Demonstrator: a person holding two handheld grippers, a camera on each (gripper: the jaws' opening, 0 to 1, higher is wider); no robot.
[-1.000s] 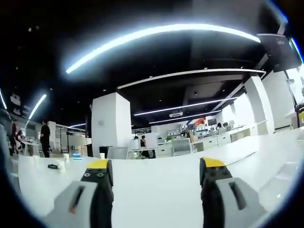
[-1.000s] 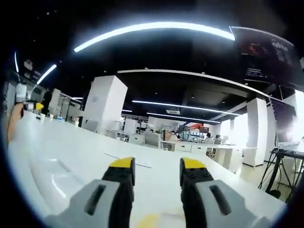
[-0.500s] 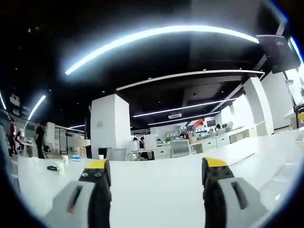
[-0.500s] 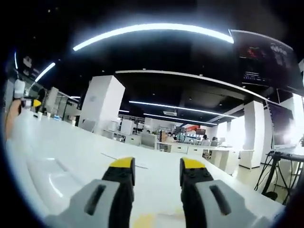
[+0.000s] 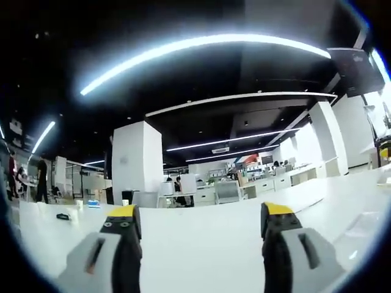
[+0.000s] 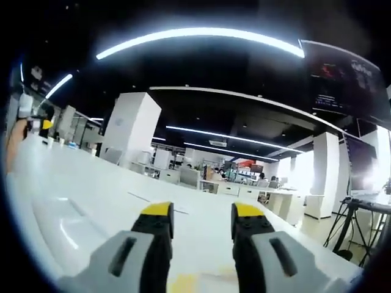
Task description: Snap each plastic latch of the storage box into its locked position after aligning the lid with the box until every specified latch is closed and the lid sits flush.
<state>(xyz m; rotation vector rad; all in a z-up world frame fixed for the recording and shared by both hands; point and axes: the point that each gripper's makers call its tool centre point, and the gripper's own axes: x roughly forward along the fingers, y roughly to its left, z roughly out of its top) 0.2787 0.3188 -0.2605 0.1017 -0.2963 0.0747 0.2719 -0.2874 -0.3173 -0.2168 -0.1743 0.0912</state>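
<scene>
Your left gripper (image 5: 200,221) stands wide apart, holding nothing above the white table (image 5: 201,244); your right gripper (image 6: 202,218) is narrower, also unladen. No storage box lies ahead; judged pre-alignment: tilt down and locate it.

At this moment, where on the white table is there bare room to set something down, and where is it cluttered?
The white table is bare ahead of the open left gripper and out to its far edge. In the right gripper view, it is bare ahead of the open right gripper. Clutter: small items at the far left edge.
</scene>
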